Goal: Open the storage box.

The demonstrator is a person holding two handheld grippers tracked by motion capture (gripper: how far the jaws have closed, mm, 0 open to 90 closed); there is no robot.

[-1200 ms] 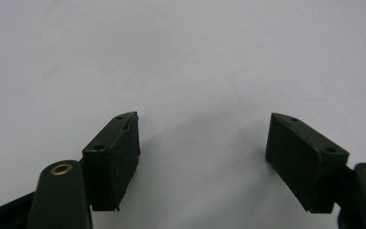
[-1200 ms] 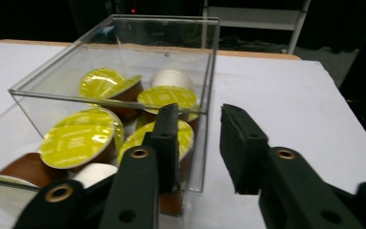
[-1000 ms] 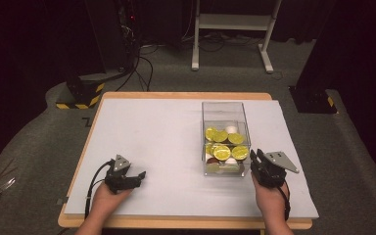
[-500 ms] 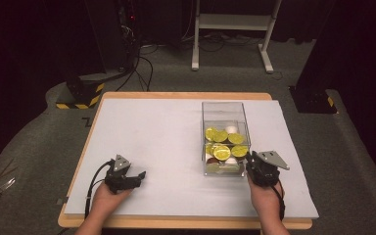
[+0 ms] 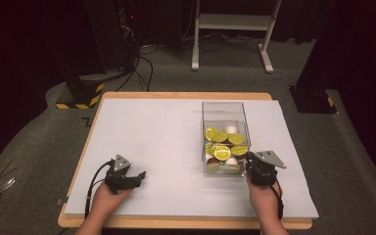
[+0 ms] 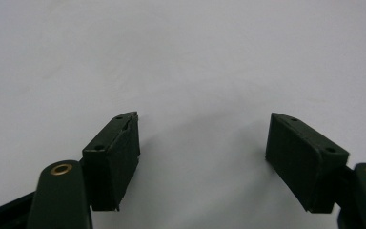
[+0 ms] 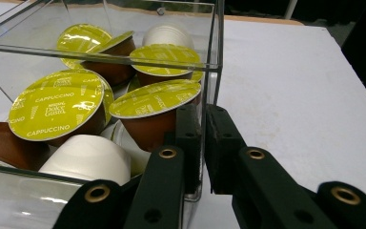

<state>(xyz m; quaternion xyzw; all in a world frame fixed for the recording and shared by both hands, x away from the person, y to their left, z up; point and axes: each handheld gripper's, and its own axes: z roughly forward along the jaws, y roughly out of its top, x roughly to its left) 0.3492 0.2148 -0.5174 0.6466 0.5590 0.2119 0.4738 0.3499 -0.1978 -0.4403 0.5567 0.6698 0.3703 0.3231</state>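
Right claw is clamped on the near right wall of the clear box: in the right gripper view one jaw sits inside the box and the other outside, with the clear wall pinched between them. Its jaws have just been closing onto that wall.

The box holds coffee capsules with yellow-green "Cappuccino" lids and brown bodies, plus a few white ones. They lie ahead and left of the inside jaw, and the nearest brown capsule touches it or sits just beside it; can't tell which.

Left claw has its jaws wide with nothing between them. It rests low over bare sheet near the front edge, well apart from the box.

Surface: wooden desk covered by a white sheet. The wood shows as a rim at the back, left and front. The sheet is plain and matte, and the box stands on it just ahead of the right claw.

Room: dark, with grey carpet floor. Beyond the desk stands a white metal frame on two feet. Far left of the box is a black stand with a yellow-black hazard-striped base, with black cables trailing on the floor. A dark base sits at far right.
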